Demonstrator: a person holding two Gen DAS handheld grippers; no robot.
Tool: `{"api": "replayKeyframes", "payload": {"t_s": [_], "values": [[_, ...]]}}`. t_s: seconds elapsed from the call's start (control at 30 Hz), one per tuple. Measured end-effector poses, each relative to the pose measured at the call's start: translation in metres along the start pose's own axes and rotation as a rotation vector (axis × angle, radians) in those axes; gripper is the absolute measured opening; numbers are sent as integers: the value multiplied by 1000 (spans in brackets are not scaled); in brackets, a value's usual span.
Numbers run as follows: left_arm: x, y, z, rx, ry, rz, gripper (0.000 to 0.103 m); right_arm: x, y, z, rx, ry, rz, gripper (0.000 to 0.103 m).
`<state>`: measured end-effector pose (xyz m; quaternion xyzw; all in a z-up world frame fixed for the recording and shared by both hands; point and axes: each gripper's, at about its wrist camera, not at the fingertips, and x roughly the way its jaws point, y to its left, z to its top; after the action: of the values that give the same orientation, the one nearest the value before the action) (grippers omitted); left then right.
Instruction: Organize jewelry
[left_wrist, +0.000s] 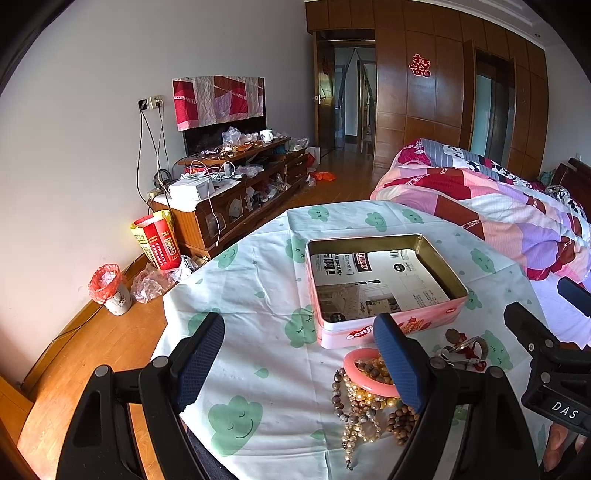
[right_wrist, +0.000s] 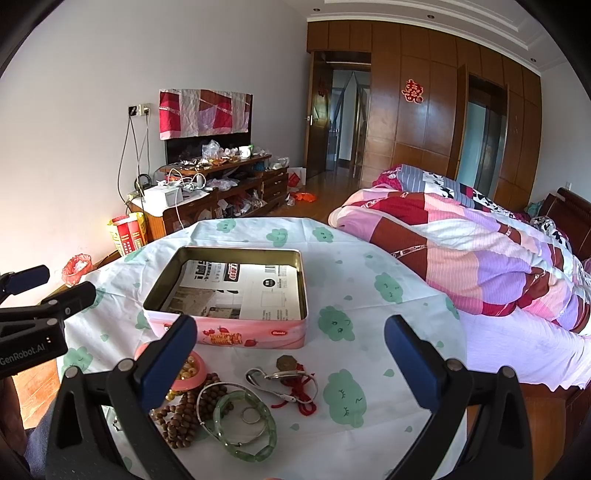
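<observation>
The left gripper (left_wrist: 301, 363) hangs with its jaws wide apart and empty; a pink bangle (left_wrist: 369, 373) and tangled bead strands (left_wrist: 356, 410) lie just by its right finger. The right gripper (right_wrist: 291, 352) gapes too, over a pale green jade bangle (right_wrist: 247, 428), brown wooden beads (right_wrist: 181, 421) and red cord (right_wrist: 303, 397). Beyond stands an open pink rectangular tin (right_wrist: 236, 332) on the cloud-print tablecloth (right_wrist: 369, 280). Farther off are a patchwork quilt (right_wrist: 461, 243) and wooden wardrobe (right_wrist: 417, 129).
</observation>
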<state>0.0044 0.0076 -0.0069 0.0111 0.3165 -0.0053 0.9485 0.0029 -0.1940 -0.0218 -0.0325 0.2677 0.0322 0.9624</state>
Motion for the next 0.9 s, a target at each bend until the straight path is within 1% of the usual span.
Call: {"api": "replayKeyframes", "payload": {"t_s": [0.57,0.9], "values": [[7,2,-4,5,9,12,83,4,-4,-8,1,6,3,103],[6,2,-3,8,12,11,83,4,-4,-7,0,8,4,103]]}}
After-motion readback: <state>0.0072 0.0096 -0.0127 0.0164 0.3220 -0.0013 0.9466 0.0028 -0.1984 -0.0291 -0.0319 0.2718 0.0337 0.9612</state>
